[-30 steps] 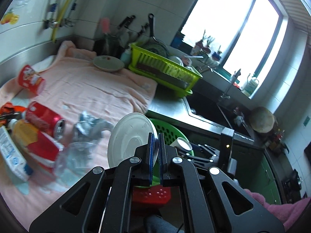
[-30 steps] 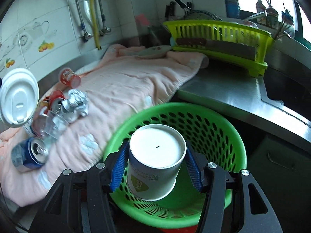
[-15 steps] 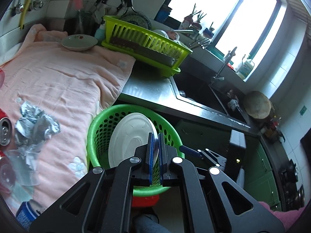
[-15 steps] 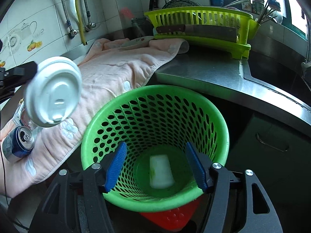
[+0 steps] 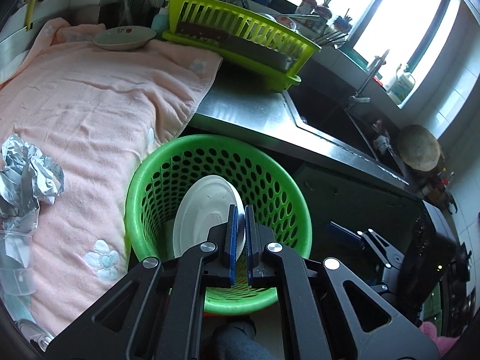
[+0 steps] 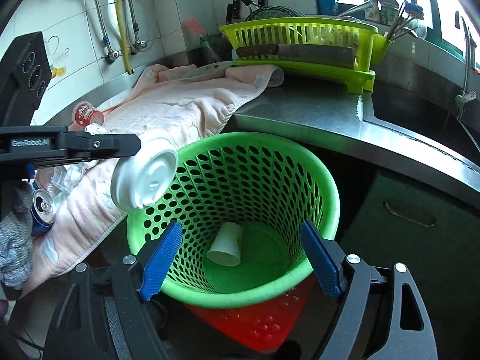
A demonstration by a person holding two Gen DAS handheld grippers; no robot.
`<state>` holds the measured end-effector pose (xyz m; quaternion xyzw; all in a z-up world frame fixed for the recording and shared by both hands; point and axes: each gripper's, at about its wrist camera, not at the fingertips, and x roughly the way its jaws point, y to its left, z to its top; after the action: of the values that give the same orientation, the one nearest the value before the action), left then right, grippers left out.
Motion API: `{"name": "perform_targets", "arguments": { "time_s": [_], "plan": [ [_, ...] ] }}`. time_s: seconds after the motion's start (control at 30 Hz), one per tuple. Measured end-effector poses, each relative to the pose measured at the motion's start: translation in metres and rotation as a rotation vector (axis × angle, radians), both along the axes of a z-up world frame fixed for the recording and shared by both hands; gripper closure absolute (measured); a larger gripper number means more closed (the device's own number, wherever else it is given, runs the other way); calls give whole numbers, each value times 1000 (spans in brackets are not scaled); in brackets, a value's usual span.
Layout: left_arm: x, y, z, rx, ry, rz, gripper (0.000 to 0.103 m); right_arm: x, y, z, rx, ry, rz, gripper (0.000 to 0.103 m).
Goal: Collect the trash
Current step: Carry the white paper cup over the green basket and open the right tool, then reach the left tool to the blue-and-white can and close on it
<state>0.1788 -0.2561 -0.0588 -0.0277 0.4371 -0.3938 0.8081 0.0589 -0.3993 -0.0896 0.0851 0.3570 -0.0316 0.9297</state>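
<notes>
My left gripper (image 5: 239, 210) is shut on the rim of a white plastic cup lid (image 5: 204, 213) and holds it over the mouth of the green perforated trash basket (image 5: 168, 168). In the right wrist view the lid (image 6: 144, 177) hangs at the basket's left rim (image 6: 327, 186), held by the left gripper's fingers (image 6: 114, 147). My right gripper (image 6: 240, 252) is open and empty above the basket's near rim. A white paper cup (image 6: 226, 244) lies on its side at the basket's bottom.
The pink towel (image 5: 90, 99) on the counter holds crumpled foil (image 5: 27, 171), a clear plastic cup (image 5: 15, 264), a blue can (image 6: 42, 210) and a red cup (image 6: 87, 114). A yellow-green dish rack (image 5: 240, 42), a plate (image 5: 124, 37) and the sink (image 5: 330, 120) lie beyond. A red stool (image 6: 264, 327) stands under the basket.
My left gripper has carried the lid from over the towel to above the basket. My right gripper has let go of the paper cup, which now lies in the basket.
</notes>
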Motion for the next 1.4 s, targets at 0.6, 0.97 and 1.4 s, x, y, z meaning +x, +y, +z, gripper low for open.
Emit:
{"name": "perform_targets", "arguments": {
  "time_s": [0.6,0.97,1.4],
  "plan": [
    [-14,13,16,35,-48,31,85,-8,18,14,-20,-30,24,23],
    [-43,64,49,69,-159,120,62,-8,45,28,-30,-54,87,23],
    [-72,160,58,164,-236,268,43,5,93,41,-17,-74,211,19]
  ]
}}
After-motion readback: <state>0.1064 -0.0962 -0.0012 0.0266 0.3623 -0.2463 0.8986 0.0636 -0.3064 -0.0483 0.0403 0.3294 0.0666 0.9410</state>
